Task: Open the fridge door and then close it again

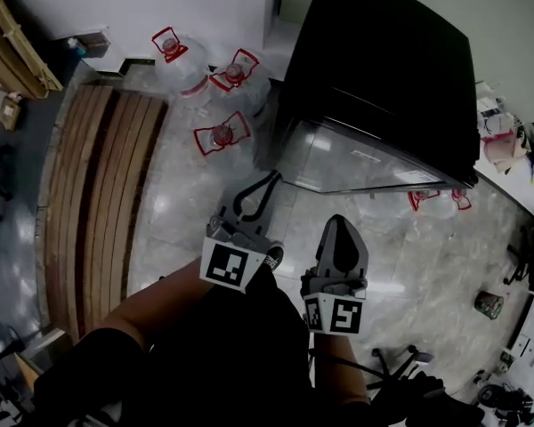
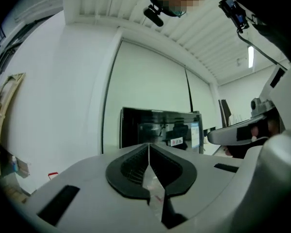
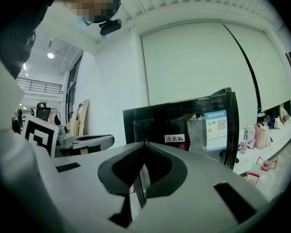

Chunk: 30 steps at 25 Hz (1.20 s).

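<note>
Left gripper and right gripper are shut, empty. Glossy black fridge stickers are shown in gripper views, round water jugs only overhead.

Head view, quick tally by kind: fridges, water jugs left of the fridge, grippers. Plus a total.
black glass-door fridge: 1
clear water jugs with red handles, left of the fridge: 3
grey two-jaw grippers, left gripper and right gripper: 2
Total: 6

the black fridge stands upright by the wall, its glass door shut.
</note>
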{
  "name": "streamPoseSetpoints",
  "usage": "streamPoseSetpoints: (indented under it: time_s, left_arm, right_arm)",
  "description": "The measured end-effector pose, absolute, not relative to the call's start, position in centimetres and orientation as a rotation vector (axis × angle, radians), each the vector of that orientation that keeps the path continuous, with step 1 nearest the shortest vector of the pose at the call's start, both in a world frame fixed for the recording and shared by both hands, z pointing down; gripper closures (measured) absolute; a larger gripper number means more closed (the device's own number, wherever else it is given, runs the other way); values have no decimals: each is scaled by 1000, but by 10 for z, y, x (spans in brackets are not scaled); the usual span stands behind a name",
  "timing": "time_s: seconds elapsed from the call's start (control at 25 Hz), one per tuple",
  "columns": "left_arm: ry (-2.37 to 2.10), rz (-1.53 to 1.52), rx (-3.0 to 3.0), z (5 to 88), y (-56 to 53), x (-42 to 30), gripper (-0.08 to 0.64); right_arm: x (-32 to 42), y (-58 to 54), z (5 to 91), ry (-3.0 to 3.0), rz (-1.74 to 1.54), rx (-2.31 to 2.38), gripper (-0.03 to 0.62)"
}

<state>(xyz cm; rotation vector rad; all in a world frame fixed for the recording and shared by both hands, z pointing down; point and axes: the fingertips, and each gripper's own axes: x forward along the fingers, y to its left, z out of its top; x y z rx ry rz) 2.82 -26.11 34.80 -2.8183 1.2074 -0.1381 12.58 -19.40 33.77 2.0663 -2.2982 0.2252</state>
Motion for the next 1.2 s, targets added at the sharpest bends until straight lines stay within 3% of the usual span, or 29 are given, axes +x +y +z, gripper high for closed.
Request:
streamPoseSetpoints:
  time_s: [0.52, 1.2]
  left_arm:
    - [1185, -31, -2930, 238, -167, 36, 552]
    - [1162, 58, -2952, 208, -150, 30, 552]
  right_arm:
    - [82, -159, 229, -2458, 68, 1896, 577]
    - [81, -133, 197, -2465, 11, 1882, 577]
